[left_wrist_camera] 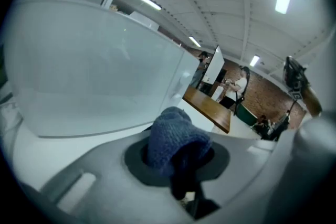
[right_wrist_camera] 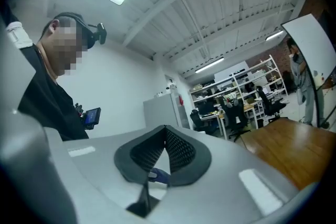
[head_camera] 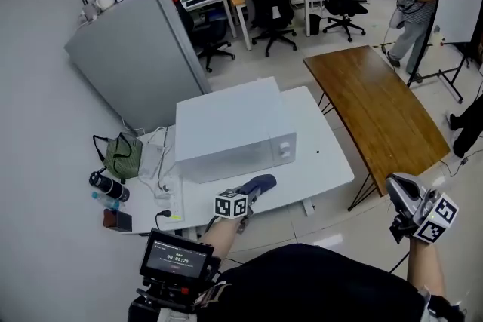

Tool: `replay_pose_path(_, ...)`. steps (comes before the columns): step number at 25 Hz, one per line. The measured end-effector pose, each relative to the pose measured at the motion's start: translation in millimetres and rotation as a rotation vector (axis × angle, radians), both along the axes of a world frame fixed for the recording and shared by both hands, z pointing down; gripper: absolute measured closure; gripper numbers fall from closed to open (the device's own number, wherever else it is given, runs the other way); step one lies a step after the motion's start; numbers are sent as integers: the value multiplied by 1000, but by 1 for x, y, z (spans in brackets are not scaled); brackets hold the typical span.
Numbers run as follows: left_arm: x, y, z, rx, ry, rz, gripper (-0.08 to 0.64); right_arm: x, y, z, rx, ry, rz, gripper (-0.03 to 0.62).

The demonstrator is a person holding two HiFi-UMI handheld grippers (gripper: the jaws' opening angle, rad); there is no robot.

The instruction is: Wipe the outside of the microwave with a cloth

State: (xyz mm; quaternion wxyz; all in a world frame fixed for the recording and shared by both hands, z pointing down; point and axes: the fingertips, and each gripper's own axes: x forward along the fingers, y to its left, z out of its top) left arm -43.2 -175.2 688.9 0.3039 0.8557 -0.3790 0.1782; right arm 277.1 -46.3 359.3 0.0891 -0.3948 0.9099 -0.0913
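L gripper (head_camera: 255,187) jaws clamped on blue cloth (left_wrist_camera: 170,140) by microwave (head_camera: 230,128) front; R gripper (right_wrist_camera: 163,150) jaws together, empty.

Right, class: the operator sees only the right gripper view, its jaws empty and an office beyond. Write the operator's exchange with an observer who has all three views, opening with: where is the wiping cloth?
Observer: The bunched blue knitted cloth is clamped in the left gripper.
Operator: And the microwave?
Observer: The white box-shaped microwave sits on the white table. The cloth is just in front of its door, but I cannot tell if they touch.
Operator: Where is my gripper in all this?
Observer: The right gripper hangs past the table's right edge, over the pale floor, well apart from the microwave.
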Motion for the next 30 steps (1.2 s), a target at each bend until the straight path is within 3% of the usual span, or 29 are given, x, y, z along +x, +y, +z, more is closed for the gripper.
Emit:
replay_pose_path(7,-121,80,-63,179,81,57,500,-152,29,7,-36,-8,-127,588)
replay_pose_path(13,-149,135,-93,244,161,88,500,-202,46,-12,-17,26,-176,588)
replay_pose_path(17,-120,162,-119,295,200,126,500,-194,60,-21,24,12,-197,588)
replay_pose_path(22,-48,202,-146,349,220,170,500,-145,98,-14,59,14,-248,588)
replay_pose_path(30,68,276,-157,344,312,98,500,-53,164,32,7,-19,-384,588)
